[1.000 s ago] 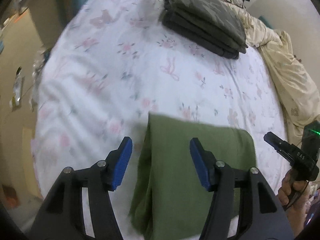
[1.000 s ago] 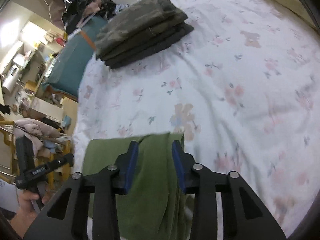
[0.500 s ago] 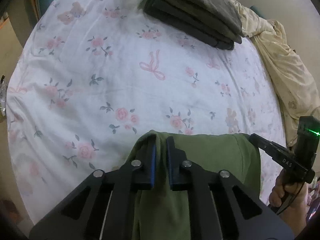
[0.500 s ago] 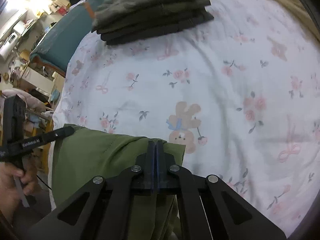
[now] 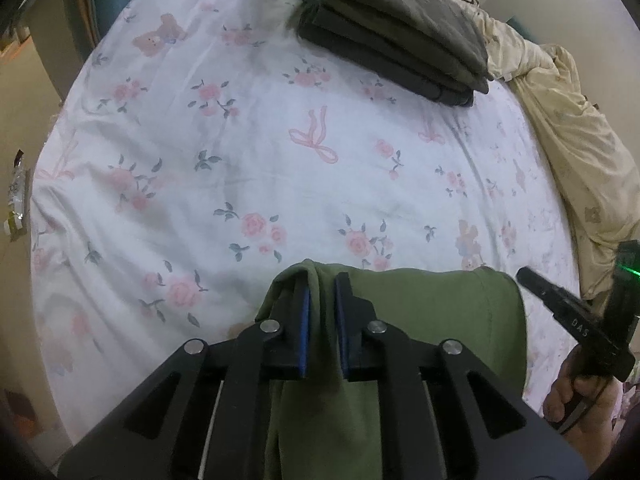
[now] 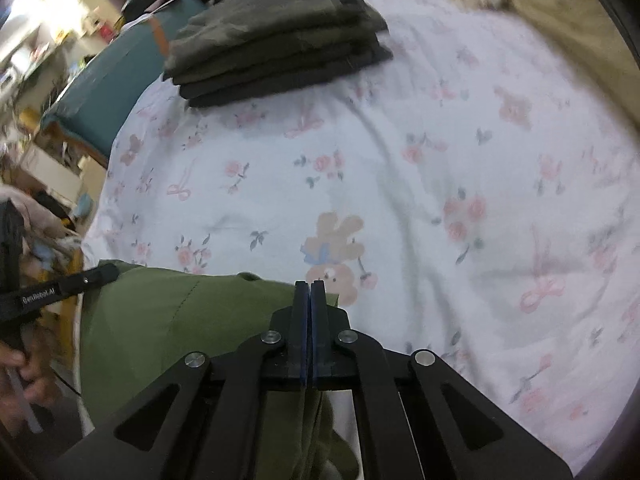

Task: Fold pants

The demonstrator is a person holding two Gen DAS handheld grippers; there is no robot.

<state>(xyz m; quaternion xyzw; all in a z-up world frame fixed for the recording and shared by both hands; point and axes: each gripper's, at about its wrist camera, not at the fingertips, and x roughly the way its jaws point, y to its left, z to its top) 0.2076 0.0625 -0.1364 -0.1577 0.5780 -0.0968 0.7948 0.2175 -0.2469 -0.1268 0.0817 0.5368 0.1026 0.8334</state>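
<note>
Since the earlier frames both grippers have gone from spread to closed on the green pants (image 5: pixel 432 320). The left gripper (image 5: pixel 321 312) was standing wide with the cloth edge between its blue pads; it is now pinching a bunched ridge of fabric at the left corner of the near edge, and its jaws have just been easing very slightly apart with the fabric still clamped. The right gripper (image 6: pixel 308 320) is pinching the right corner of the same edge, its pads pressed together with only a thin layer of cloth between them.

The pants are lying at the near edge of the bed, draping down over it. The fabric is a matte olive weave, soft and thick, with a stitched seam line showing in the right wrist view. The bed sheet (image 5: pixel 260 152) is white cotton with a pink rose, ribbon and bear print, lightly creased. At the far side a stack of folded pants (image 5: pixel 392 28) in dark grey and drab olive is resting in flat rectangular layers.

The left wrist view is showing a crumpled cream quilt (image 5: pixel 576 152) at the far right and the person's right hand (image 5: pixel 568 396) on the handle. The right wrist view alone is showing a teal cushion (image 6: pixel 108 92) and a cluttered room at the far left, plus the person's left hand (image 6: pixel 20 376); this view is motion-blurred.
</note>
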